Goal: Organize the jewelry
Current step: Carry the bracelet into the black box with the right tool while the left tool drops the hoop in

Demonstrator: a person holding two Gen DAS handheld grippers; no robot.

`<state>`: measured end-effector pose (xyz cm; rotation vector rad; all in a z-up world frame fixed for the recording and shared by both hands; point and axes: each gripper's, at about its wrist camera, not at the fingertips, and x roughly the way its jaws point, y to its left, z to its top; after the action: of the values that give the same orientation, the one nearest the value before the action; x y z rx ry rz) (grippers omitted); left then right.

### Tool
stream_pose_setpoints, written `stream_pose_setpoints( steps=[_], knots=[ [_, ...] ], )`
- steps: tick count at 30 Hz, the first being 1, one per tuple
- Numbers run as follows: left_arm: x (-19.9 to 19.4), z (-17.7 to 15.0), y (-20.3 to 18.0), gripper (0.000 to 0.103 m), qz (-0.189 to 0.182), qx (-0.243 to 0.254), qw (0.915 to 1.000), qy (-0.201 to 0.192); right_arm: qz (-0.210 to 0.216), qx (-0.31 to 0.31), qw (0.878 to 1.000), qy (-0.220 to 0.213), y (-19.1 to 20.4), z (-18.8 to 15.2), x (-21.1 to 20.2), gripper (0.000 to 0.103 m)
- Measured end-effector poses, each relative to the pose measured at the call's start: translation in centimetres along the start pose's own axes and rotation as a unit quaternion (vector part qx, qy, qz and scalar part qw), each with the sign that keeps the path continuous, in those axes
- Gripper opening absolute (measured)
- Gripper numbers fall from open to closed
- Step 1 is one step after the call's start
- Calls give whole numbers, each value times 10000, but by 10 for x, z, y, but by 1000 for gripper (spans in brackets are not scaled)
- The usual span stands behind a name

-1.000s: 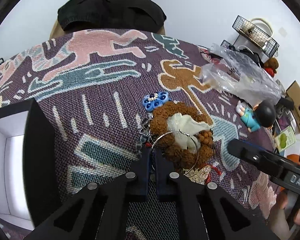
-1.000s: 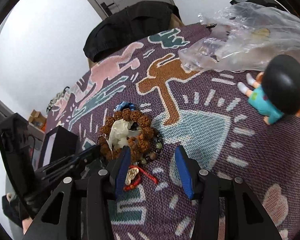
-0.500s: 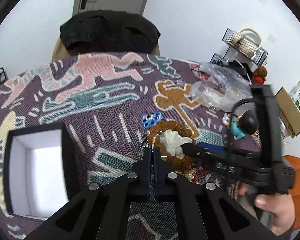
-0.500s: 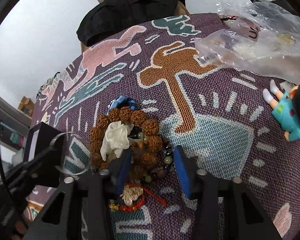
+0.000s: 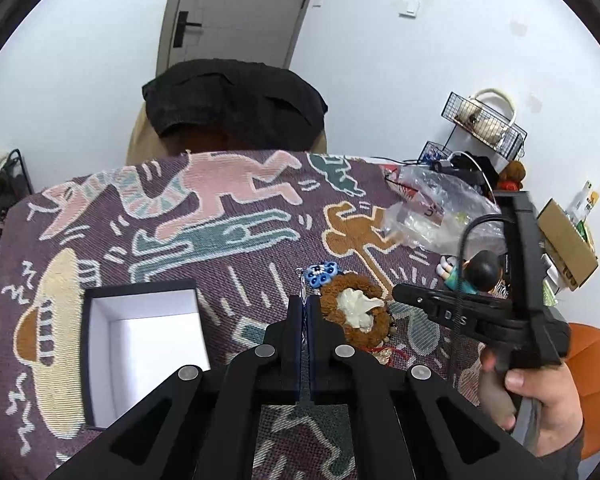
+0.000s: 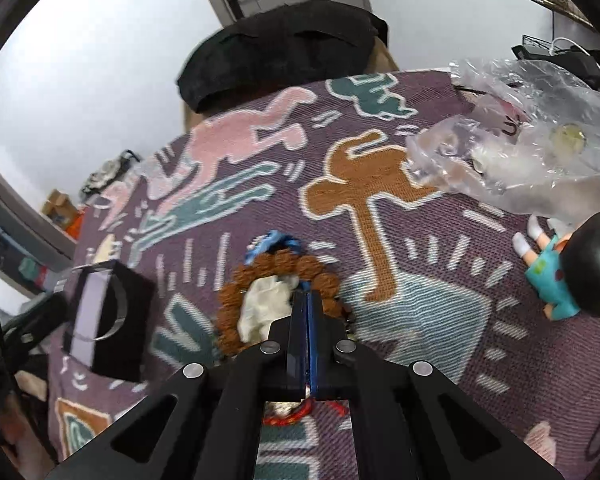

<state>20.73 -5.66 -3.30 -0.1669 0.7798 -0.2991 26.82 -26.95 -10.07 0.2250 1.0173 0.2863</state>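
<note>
A pile of jewelry lies on the patterned cloth: a brown bead bracelet [image 5: 332, 292] around a white flower piece [image 5: 356, 308], a blue beaded piece [image 5: 321, 273] and a red cord charm [image 6: 292, 416]. My left gripper [image 5: 305, 308] is shut on a thin silver hoop [image 6: 114, 316], held up over the open black box [image 5: 140, 344] with a white inside. My right gripper [image 6: 307, 300] is shut, low over the brown bracelet [image 6: 284, 264]; whether it grips a bead is hidden.
A crumpled clear plastic bag [image 6: 520, 160] and a small doll [image 6: 568, 276] lie to the right. A black garment on a chair [image 5: 236, 104] stands behind the table. A wire rack [image 5: 484, 124] stands at the far right.
My left gripper has lifted the silver hoop off the pile and moved left toward the box. My right gripper has moved onto the brown bracelet and closed.
</note>
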Motion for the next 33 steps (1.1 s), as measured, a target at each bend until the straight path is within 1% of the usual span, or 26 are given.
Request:
stream_pose_setpoints(
  steps=[1,2,3,5,6,9,12,14,15,17,18,19,22,28,33],
  knots=[
    [-2,0,2,1,11,-6,10000,-14,5,-8,10000,83,0,2,5,3],
    [-4,0,4,1,25,-16,10000,-30,5,-24,9998,200,-1,3,10,7],
    [-6,0,7,1,42,-33,10000,-44,-16,-38,9996,264,-1,3,14,16],
    [-7,1,14,1,72,-81,9999,-61,-146,-103,9995,243,0,4,20,29],
    [-8,1,18,1,91,-110,9999,-66,-205,-136,9994,246,0,5,23,30],
    [-11,0,25,1,132,-151,9998,-79,-361,-185,9986,353,0,6,33,31],
    [-12,-2,32,1,164,-185,9997,-79,-370,-245,9982,405,1,7,43,31],
    [-12,-2,38,1,190,-221,9995,-70,-370,-247,9984,358,1,8,48,30],
    [-12,-3,41,1,205,-236,9995,-60,-352,-198,9986,353,-1,9,50,28],
    [-12,-3,45,1,230,-254,9994,-46,-320,-128,9990,275,-3,10,49,26],
    [-12,-3,47,1,243,-259,9994,-48,-315,-146,9992,200,-2,10,45,24],
    [-13,-4,50,1,274,-270,9992,-57,-297,-167,9993,134,-1,10,42,19],
    [-13,-4,58,1,327,-375,9987,-59,-162,-205,9996,-78,5,11,21,19],
    [-18,-7,70,2,457,-461,9979,-92,6,-503,9977,-446,29,15,-17,19],
    [-17,-10,85,2,590,-597,9965,59,166,-718,9949,-693,54,18,-41,19]
  ],
)
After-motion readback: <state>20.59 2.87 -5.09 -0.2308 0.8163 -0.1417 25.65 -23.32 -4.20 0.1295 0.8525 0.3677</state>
